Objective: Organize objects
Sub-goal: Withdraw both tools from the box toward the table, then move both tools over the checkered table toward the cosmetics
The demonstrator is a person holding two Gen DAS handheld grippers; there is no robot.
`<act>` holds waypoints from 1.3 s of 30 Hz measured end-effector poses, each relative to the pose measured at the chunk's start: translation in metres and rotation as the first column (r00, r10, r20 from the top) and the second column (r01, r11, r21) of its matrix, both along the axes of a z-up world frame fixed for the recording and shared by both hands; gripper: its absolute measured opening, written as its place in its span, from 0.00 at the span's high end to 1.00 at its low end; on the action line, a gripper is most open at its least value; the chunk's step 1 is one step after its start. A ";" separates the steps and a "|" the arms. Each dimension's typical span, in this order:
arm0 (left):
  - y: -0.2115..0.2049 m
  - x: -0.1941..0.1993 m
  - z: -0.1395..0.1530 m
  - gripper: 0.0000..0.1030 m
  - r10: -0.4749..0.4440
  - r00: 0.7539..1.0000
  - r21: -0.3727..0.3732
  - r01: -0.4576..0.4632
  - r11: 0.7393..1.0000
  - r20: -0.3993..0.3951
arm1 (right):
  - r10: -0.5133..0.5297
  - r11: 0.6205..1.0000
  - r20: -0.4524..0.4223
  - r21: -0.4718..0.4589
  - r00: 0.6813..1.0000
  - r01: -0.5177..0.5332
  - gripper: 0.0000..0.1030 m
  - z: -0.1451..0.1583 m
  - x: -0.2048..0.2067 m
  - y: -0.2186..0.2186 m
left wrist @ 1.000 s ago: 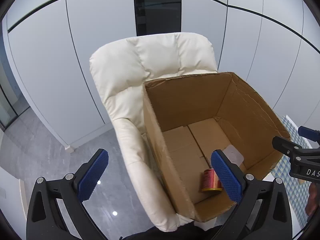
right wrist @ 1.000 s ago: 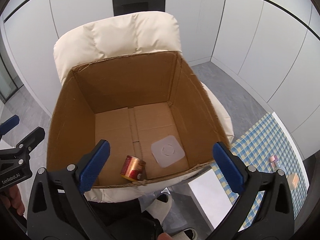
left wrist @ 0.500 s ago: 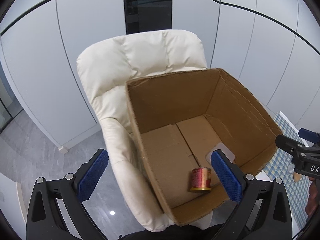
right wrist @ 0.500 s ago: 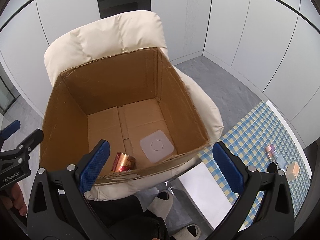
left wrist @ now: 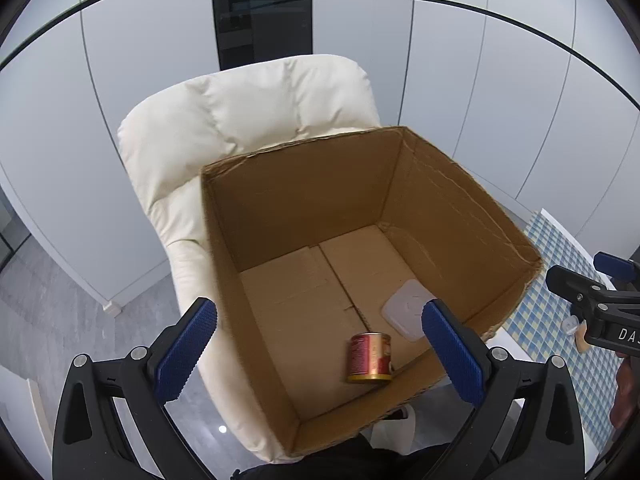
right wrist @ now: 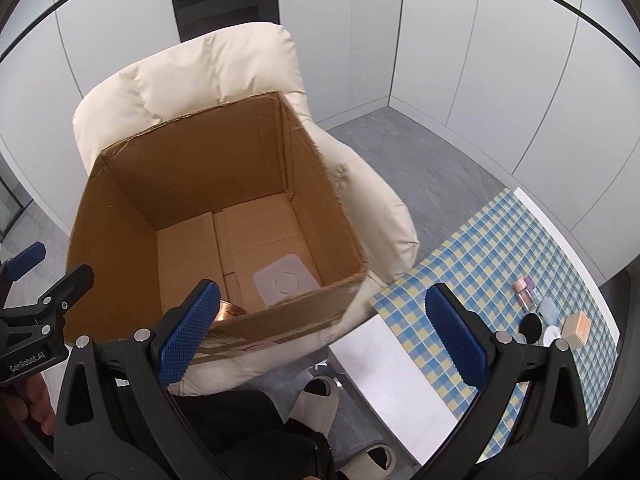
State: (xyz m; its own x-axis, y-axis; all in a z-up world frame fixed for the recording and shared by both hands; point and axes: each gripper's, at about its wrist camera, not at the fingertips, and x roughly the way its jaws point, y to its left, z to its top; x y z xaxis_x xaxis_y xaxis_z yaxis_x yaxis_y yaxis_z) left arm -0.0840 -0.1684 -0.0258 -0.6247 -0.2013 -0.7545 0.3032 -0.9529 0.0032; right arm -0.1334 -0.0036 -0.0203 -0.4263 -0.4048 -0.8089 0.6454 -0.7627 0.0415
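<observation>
Both views have swung right since a second ago; the can (left wrist: 370, 358) stands in the box (left wrist: 304, 196) just ahead of the left gripper (left wrist: 320, 354), right gripper (right wrist: 324, 338) alongside, both wide open, empty

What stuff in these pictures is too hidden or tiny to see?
- Red can, right wrist view: mostly hidden behind the cardboard box wall and the gripper finger.
- Can label, left wrist view: print too small.
- Small items on the checkered cloth: too tiny to identify.
</observation>
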 end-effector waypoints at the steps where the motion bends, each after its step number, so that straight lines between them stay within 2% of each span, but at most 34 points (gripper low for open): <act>1: 0.002 -0.001 0.000 0.01 -0.005 1.000 0.001 0.005 1.000 0.000 | -0.005 1.000 0.000 0.000 1.000 0.005 0.00 0.000 -0.001 0.003; 19: 0.061 -0.027 -0.001 0.01 -0.116 0.993 0.009 0.116 0.993 0.006 | -0.120 0.993 -0.007 0.014 0.993 0.120 0.00 -0.001 -0.024 0.068; 39: 0.138 -0.051 -0.007 0.01 -0.259 0.966 0.004 0.259 0.966 0.018 | -0.256 0.967 0.004 0.008 0.967 0.256 0.00 -0.004 -0.042 0.148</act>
